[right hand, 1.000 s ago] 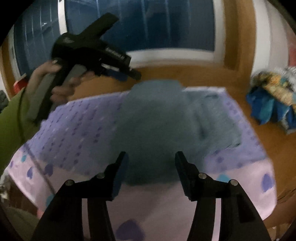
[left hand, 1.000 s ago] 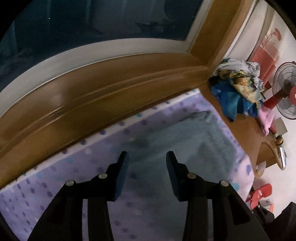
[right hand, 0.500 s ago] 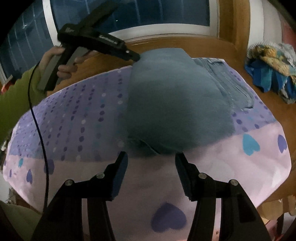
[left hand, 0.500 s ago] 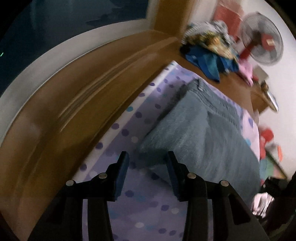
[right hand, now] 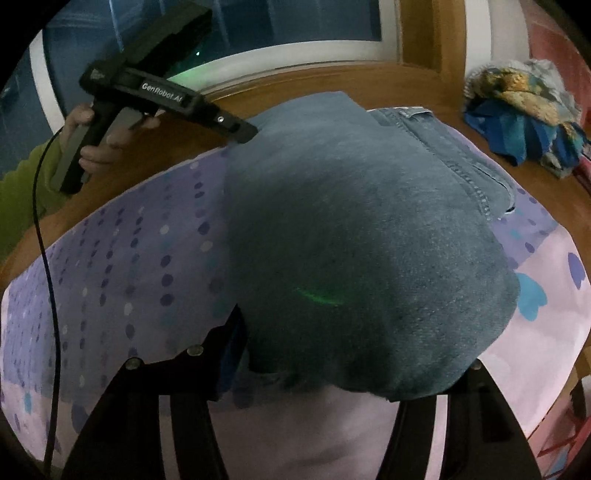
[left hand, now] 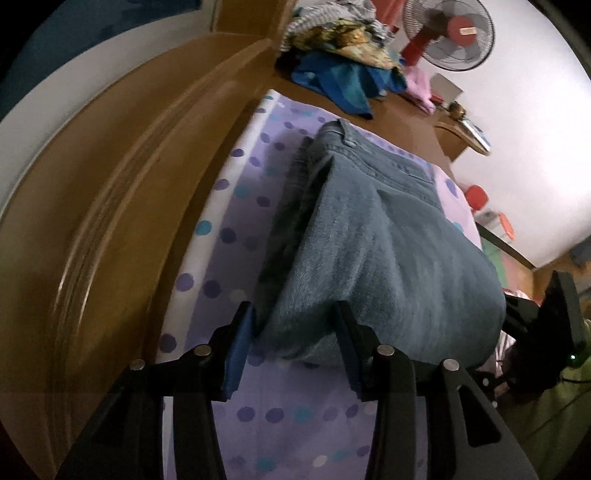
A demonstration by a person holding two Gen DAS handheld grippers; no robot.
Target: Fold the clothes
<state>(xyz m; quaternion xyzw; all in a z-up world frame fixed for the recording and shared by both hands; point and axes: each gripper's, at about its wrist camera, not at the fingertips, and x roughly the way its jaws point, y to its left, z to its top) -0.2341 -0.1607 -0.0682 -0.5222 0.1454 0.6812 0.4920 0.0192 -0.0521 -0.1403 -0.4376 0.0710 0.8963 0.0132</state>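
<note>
Purple cotton with rows of dots covers most of both views: a bedsheet spread flat, with a pale pink border of hearts along the lower edge of the right wrist view. Brown wood frames it, a wide wooden ledge curving up the left side of the left wrist view.

A pair of folded blue jeans lies on the sheet in the centre of both views, waistband and seams toward the upper right.

In the left wrist view, the left gripper sits at the bottom centre, its jaws spread apart with a corner of the jeans lying between them, not pinched. In the right wrist view, the right gripper is at the bottom; its left finger shows beside the jeans' edge, while the cloth hides the other, so I cannot tell whether it is gripping.

A heap of mixed clothes rests on the wood at the top of the left wrist view, beside a standing fan at the upper right.

A hand in a green sleeve holds the left gripper at the upper left of the right wrist view.
</note>
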